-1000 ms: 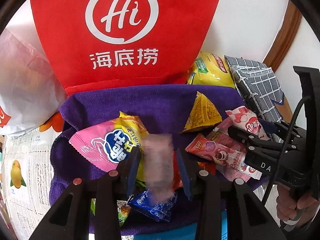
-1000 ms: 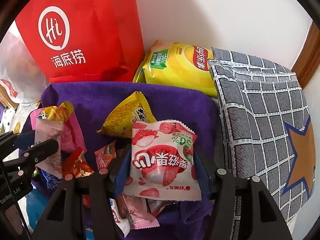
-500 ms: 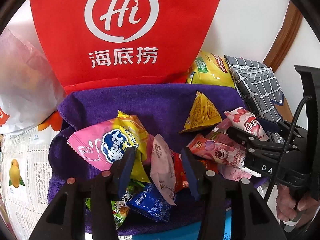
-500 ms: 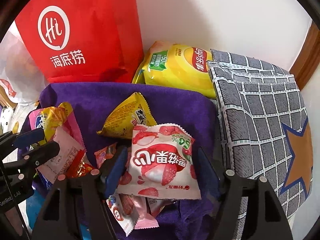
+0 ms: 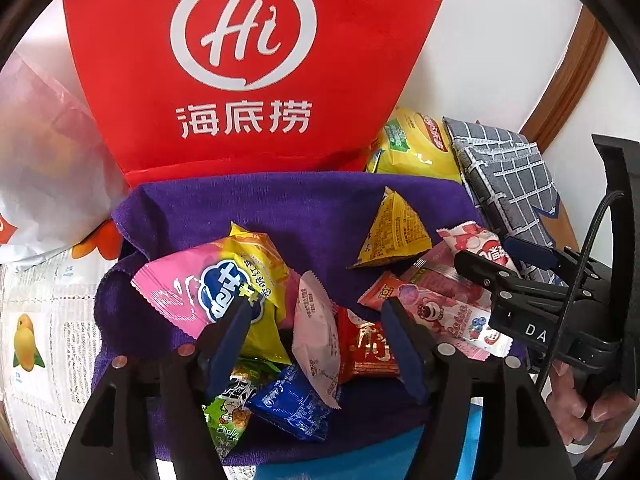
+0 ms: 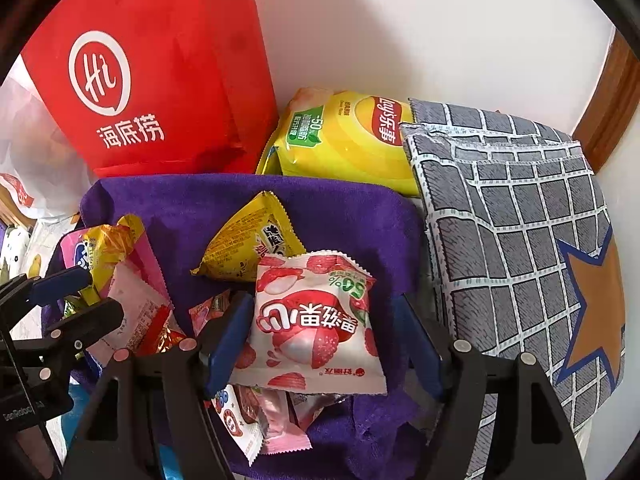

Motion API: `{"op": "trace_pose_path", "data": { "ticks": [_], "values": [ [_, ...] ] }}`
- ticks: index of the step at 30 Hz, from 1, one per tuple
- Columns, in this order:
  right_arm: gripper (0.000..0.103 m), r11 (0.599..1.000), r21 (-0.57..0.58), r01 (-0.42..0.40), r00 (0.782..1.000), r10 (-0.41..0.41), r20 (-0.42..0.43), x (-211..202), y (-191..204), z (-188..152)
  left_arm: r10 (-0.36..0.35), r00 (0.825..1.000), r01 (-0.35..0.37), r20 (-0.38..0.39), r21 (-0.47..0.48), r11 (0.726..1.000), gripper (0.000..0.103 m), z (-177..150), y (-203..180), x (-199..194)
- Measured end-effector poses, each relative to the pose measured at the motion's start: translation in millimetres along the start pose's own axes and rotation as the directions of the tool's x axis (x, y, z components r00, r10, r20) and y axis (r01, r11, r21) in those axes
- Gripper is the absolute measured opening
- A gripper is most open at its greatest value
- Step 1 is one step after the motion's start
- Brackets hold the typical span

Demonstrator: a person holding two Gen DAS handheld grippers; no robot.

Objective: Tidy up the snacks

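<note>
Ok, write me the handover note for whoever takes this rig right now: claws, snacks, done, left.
Left claw: open, empty, jaws on either side of the pale pink packet lying on the pile.
Right claw: open, around the lychee packet, not gripping it.
Snacks: all loose on the purple towel; yellow triangular packet behind them; chips bag against the wall.
Done: nothing visibly sorted.
Left: pick and sort every packet; the destination isn't evident.

Towel (image 5: 304,208): snack packets (image 5: 320,320) piled on it
Behind towel: tote bag (image 5: 248,64), chips bag (image 6: 344,136) to its right
Right of towel: checked cloth (image 6: 516,232)
</note>
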State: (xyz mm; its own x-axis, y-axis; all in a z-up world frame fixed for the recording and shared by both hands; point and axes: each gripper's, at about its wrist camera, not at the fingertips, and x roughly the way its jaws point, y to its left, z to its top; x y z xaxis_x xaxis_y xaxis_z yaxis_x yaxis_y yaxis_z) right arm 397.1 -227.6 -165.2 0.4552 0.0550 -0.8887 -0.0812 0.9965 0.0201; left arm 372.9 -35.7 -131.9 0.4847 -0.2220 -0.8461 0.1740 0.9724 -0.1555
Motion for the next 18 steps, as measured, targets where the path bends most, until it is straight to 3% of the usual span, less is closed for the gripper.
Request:
{"op": "trace_pose_path", "data": {
  "ticks": [5, 18],
  "values": [
    [0.073, 1.0, 0.008, 0.003, 1.0, -0.003, 0.023, -15, -1, 1, -0.003, 1.0, 0.003, 0.025, 0.002, 1.0, 0.075, 2, -2, -15],
    [0.073, 0.999, 0.04, -0.004, 0.996, 0.0, 0.085, -70, 0, -15, 0.046, 0.998, -0.047, 0.051, 0.02, 0.999, 0.082, -8, -7, -61]
  ]
}}
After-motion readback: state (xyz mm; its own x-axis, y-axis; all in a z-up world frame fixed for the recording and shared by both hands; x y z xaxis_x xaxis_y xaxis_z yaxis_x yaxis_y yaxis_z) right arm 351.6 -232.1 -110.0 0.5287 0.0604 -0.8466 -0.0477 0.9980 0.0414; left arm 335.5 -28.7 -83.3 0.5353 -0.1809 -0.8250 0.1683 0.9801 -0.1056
